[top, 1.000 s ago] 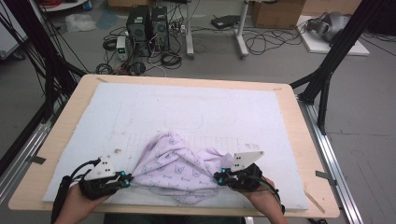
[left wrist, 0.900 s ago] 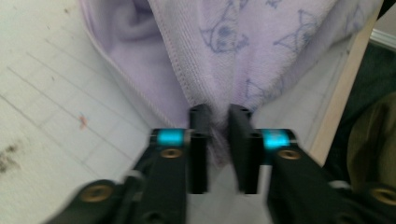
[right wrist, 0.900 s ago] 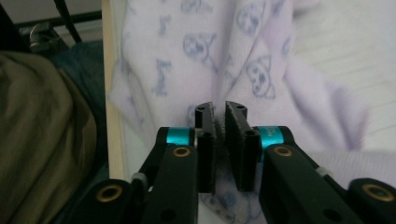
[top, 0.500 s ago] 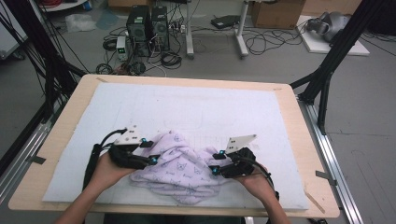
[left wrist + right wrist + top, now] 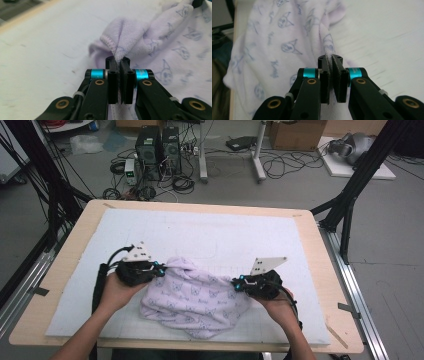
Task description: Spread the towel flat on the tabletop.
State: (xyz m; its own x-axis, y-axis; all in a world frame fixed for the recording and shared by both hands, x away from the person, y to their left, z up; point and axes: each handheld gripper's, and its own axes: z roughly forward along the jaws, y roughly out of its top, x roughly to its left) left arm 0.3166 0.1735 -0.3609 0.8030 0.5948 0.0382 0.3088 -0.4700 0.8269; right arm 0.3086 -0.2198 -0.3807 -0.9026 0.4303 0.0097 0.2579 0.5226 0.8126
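Note:
A crumpled lilac towel [image 5: 195,295] printed with small cat faces lies on the white mat near the table's front. My left gripper [image 5: 161,268] is at its upper left edge. In the left gripper view the jaws have just closed and now pinch the stitched hem of the towel [image 5: 150,37] at the gripper's tip [image 5: 117,60]. My right gripper [image 5: 235,283] is at the towel's right edge. In the right gripper view its jaws have also just closed, and the gripper [image 5: 330,58] clamps a thin fold of the towel [image 5: 287,37].
The white mat [image 5: 225,235] covers most of the wooden table [image 5: 65,265], with bare mat behind and beside the towel. Black frame legs [image 5: 350,195] stand at the table's right, and computers and cables lie on the floor beyond.
Both hands have moved away from the table's front edge, the left one also to the right. Each gripper now grips a different spot on the towel's edge, and the towel is bunched differently.

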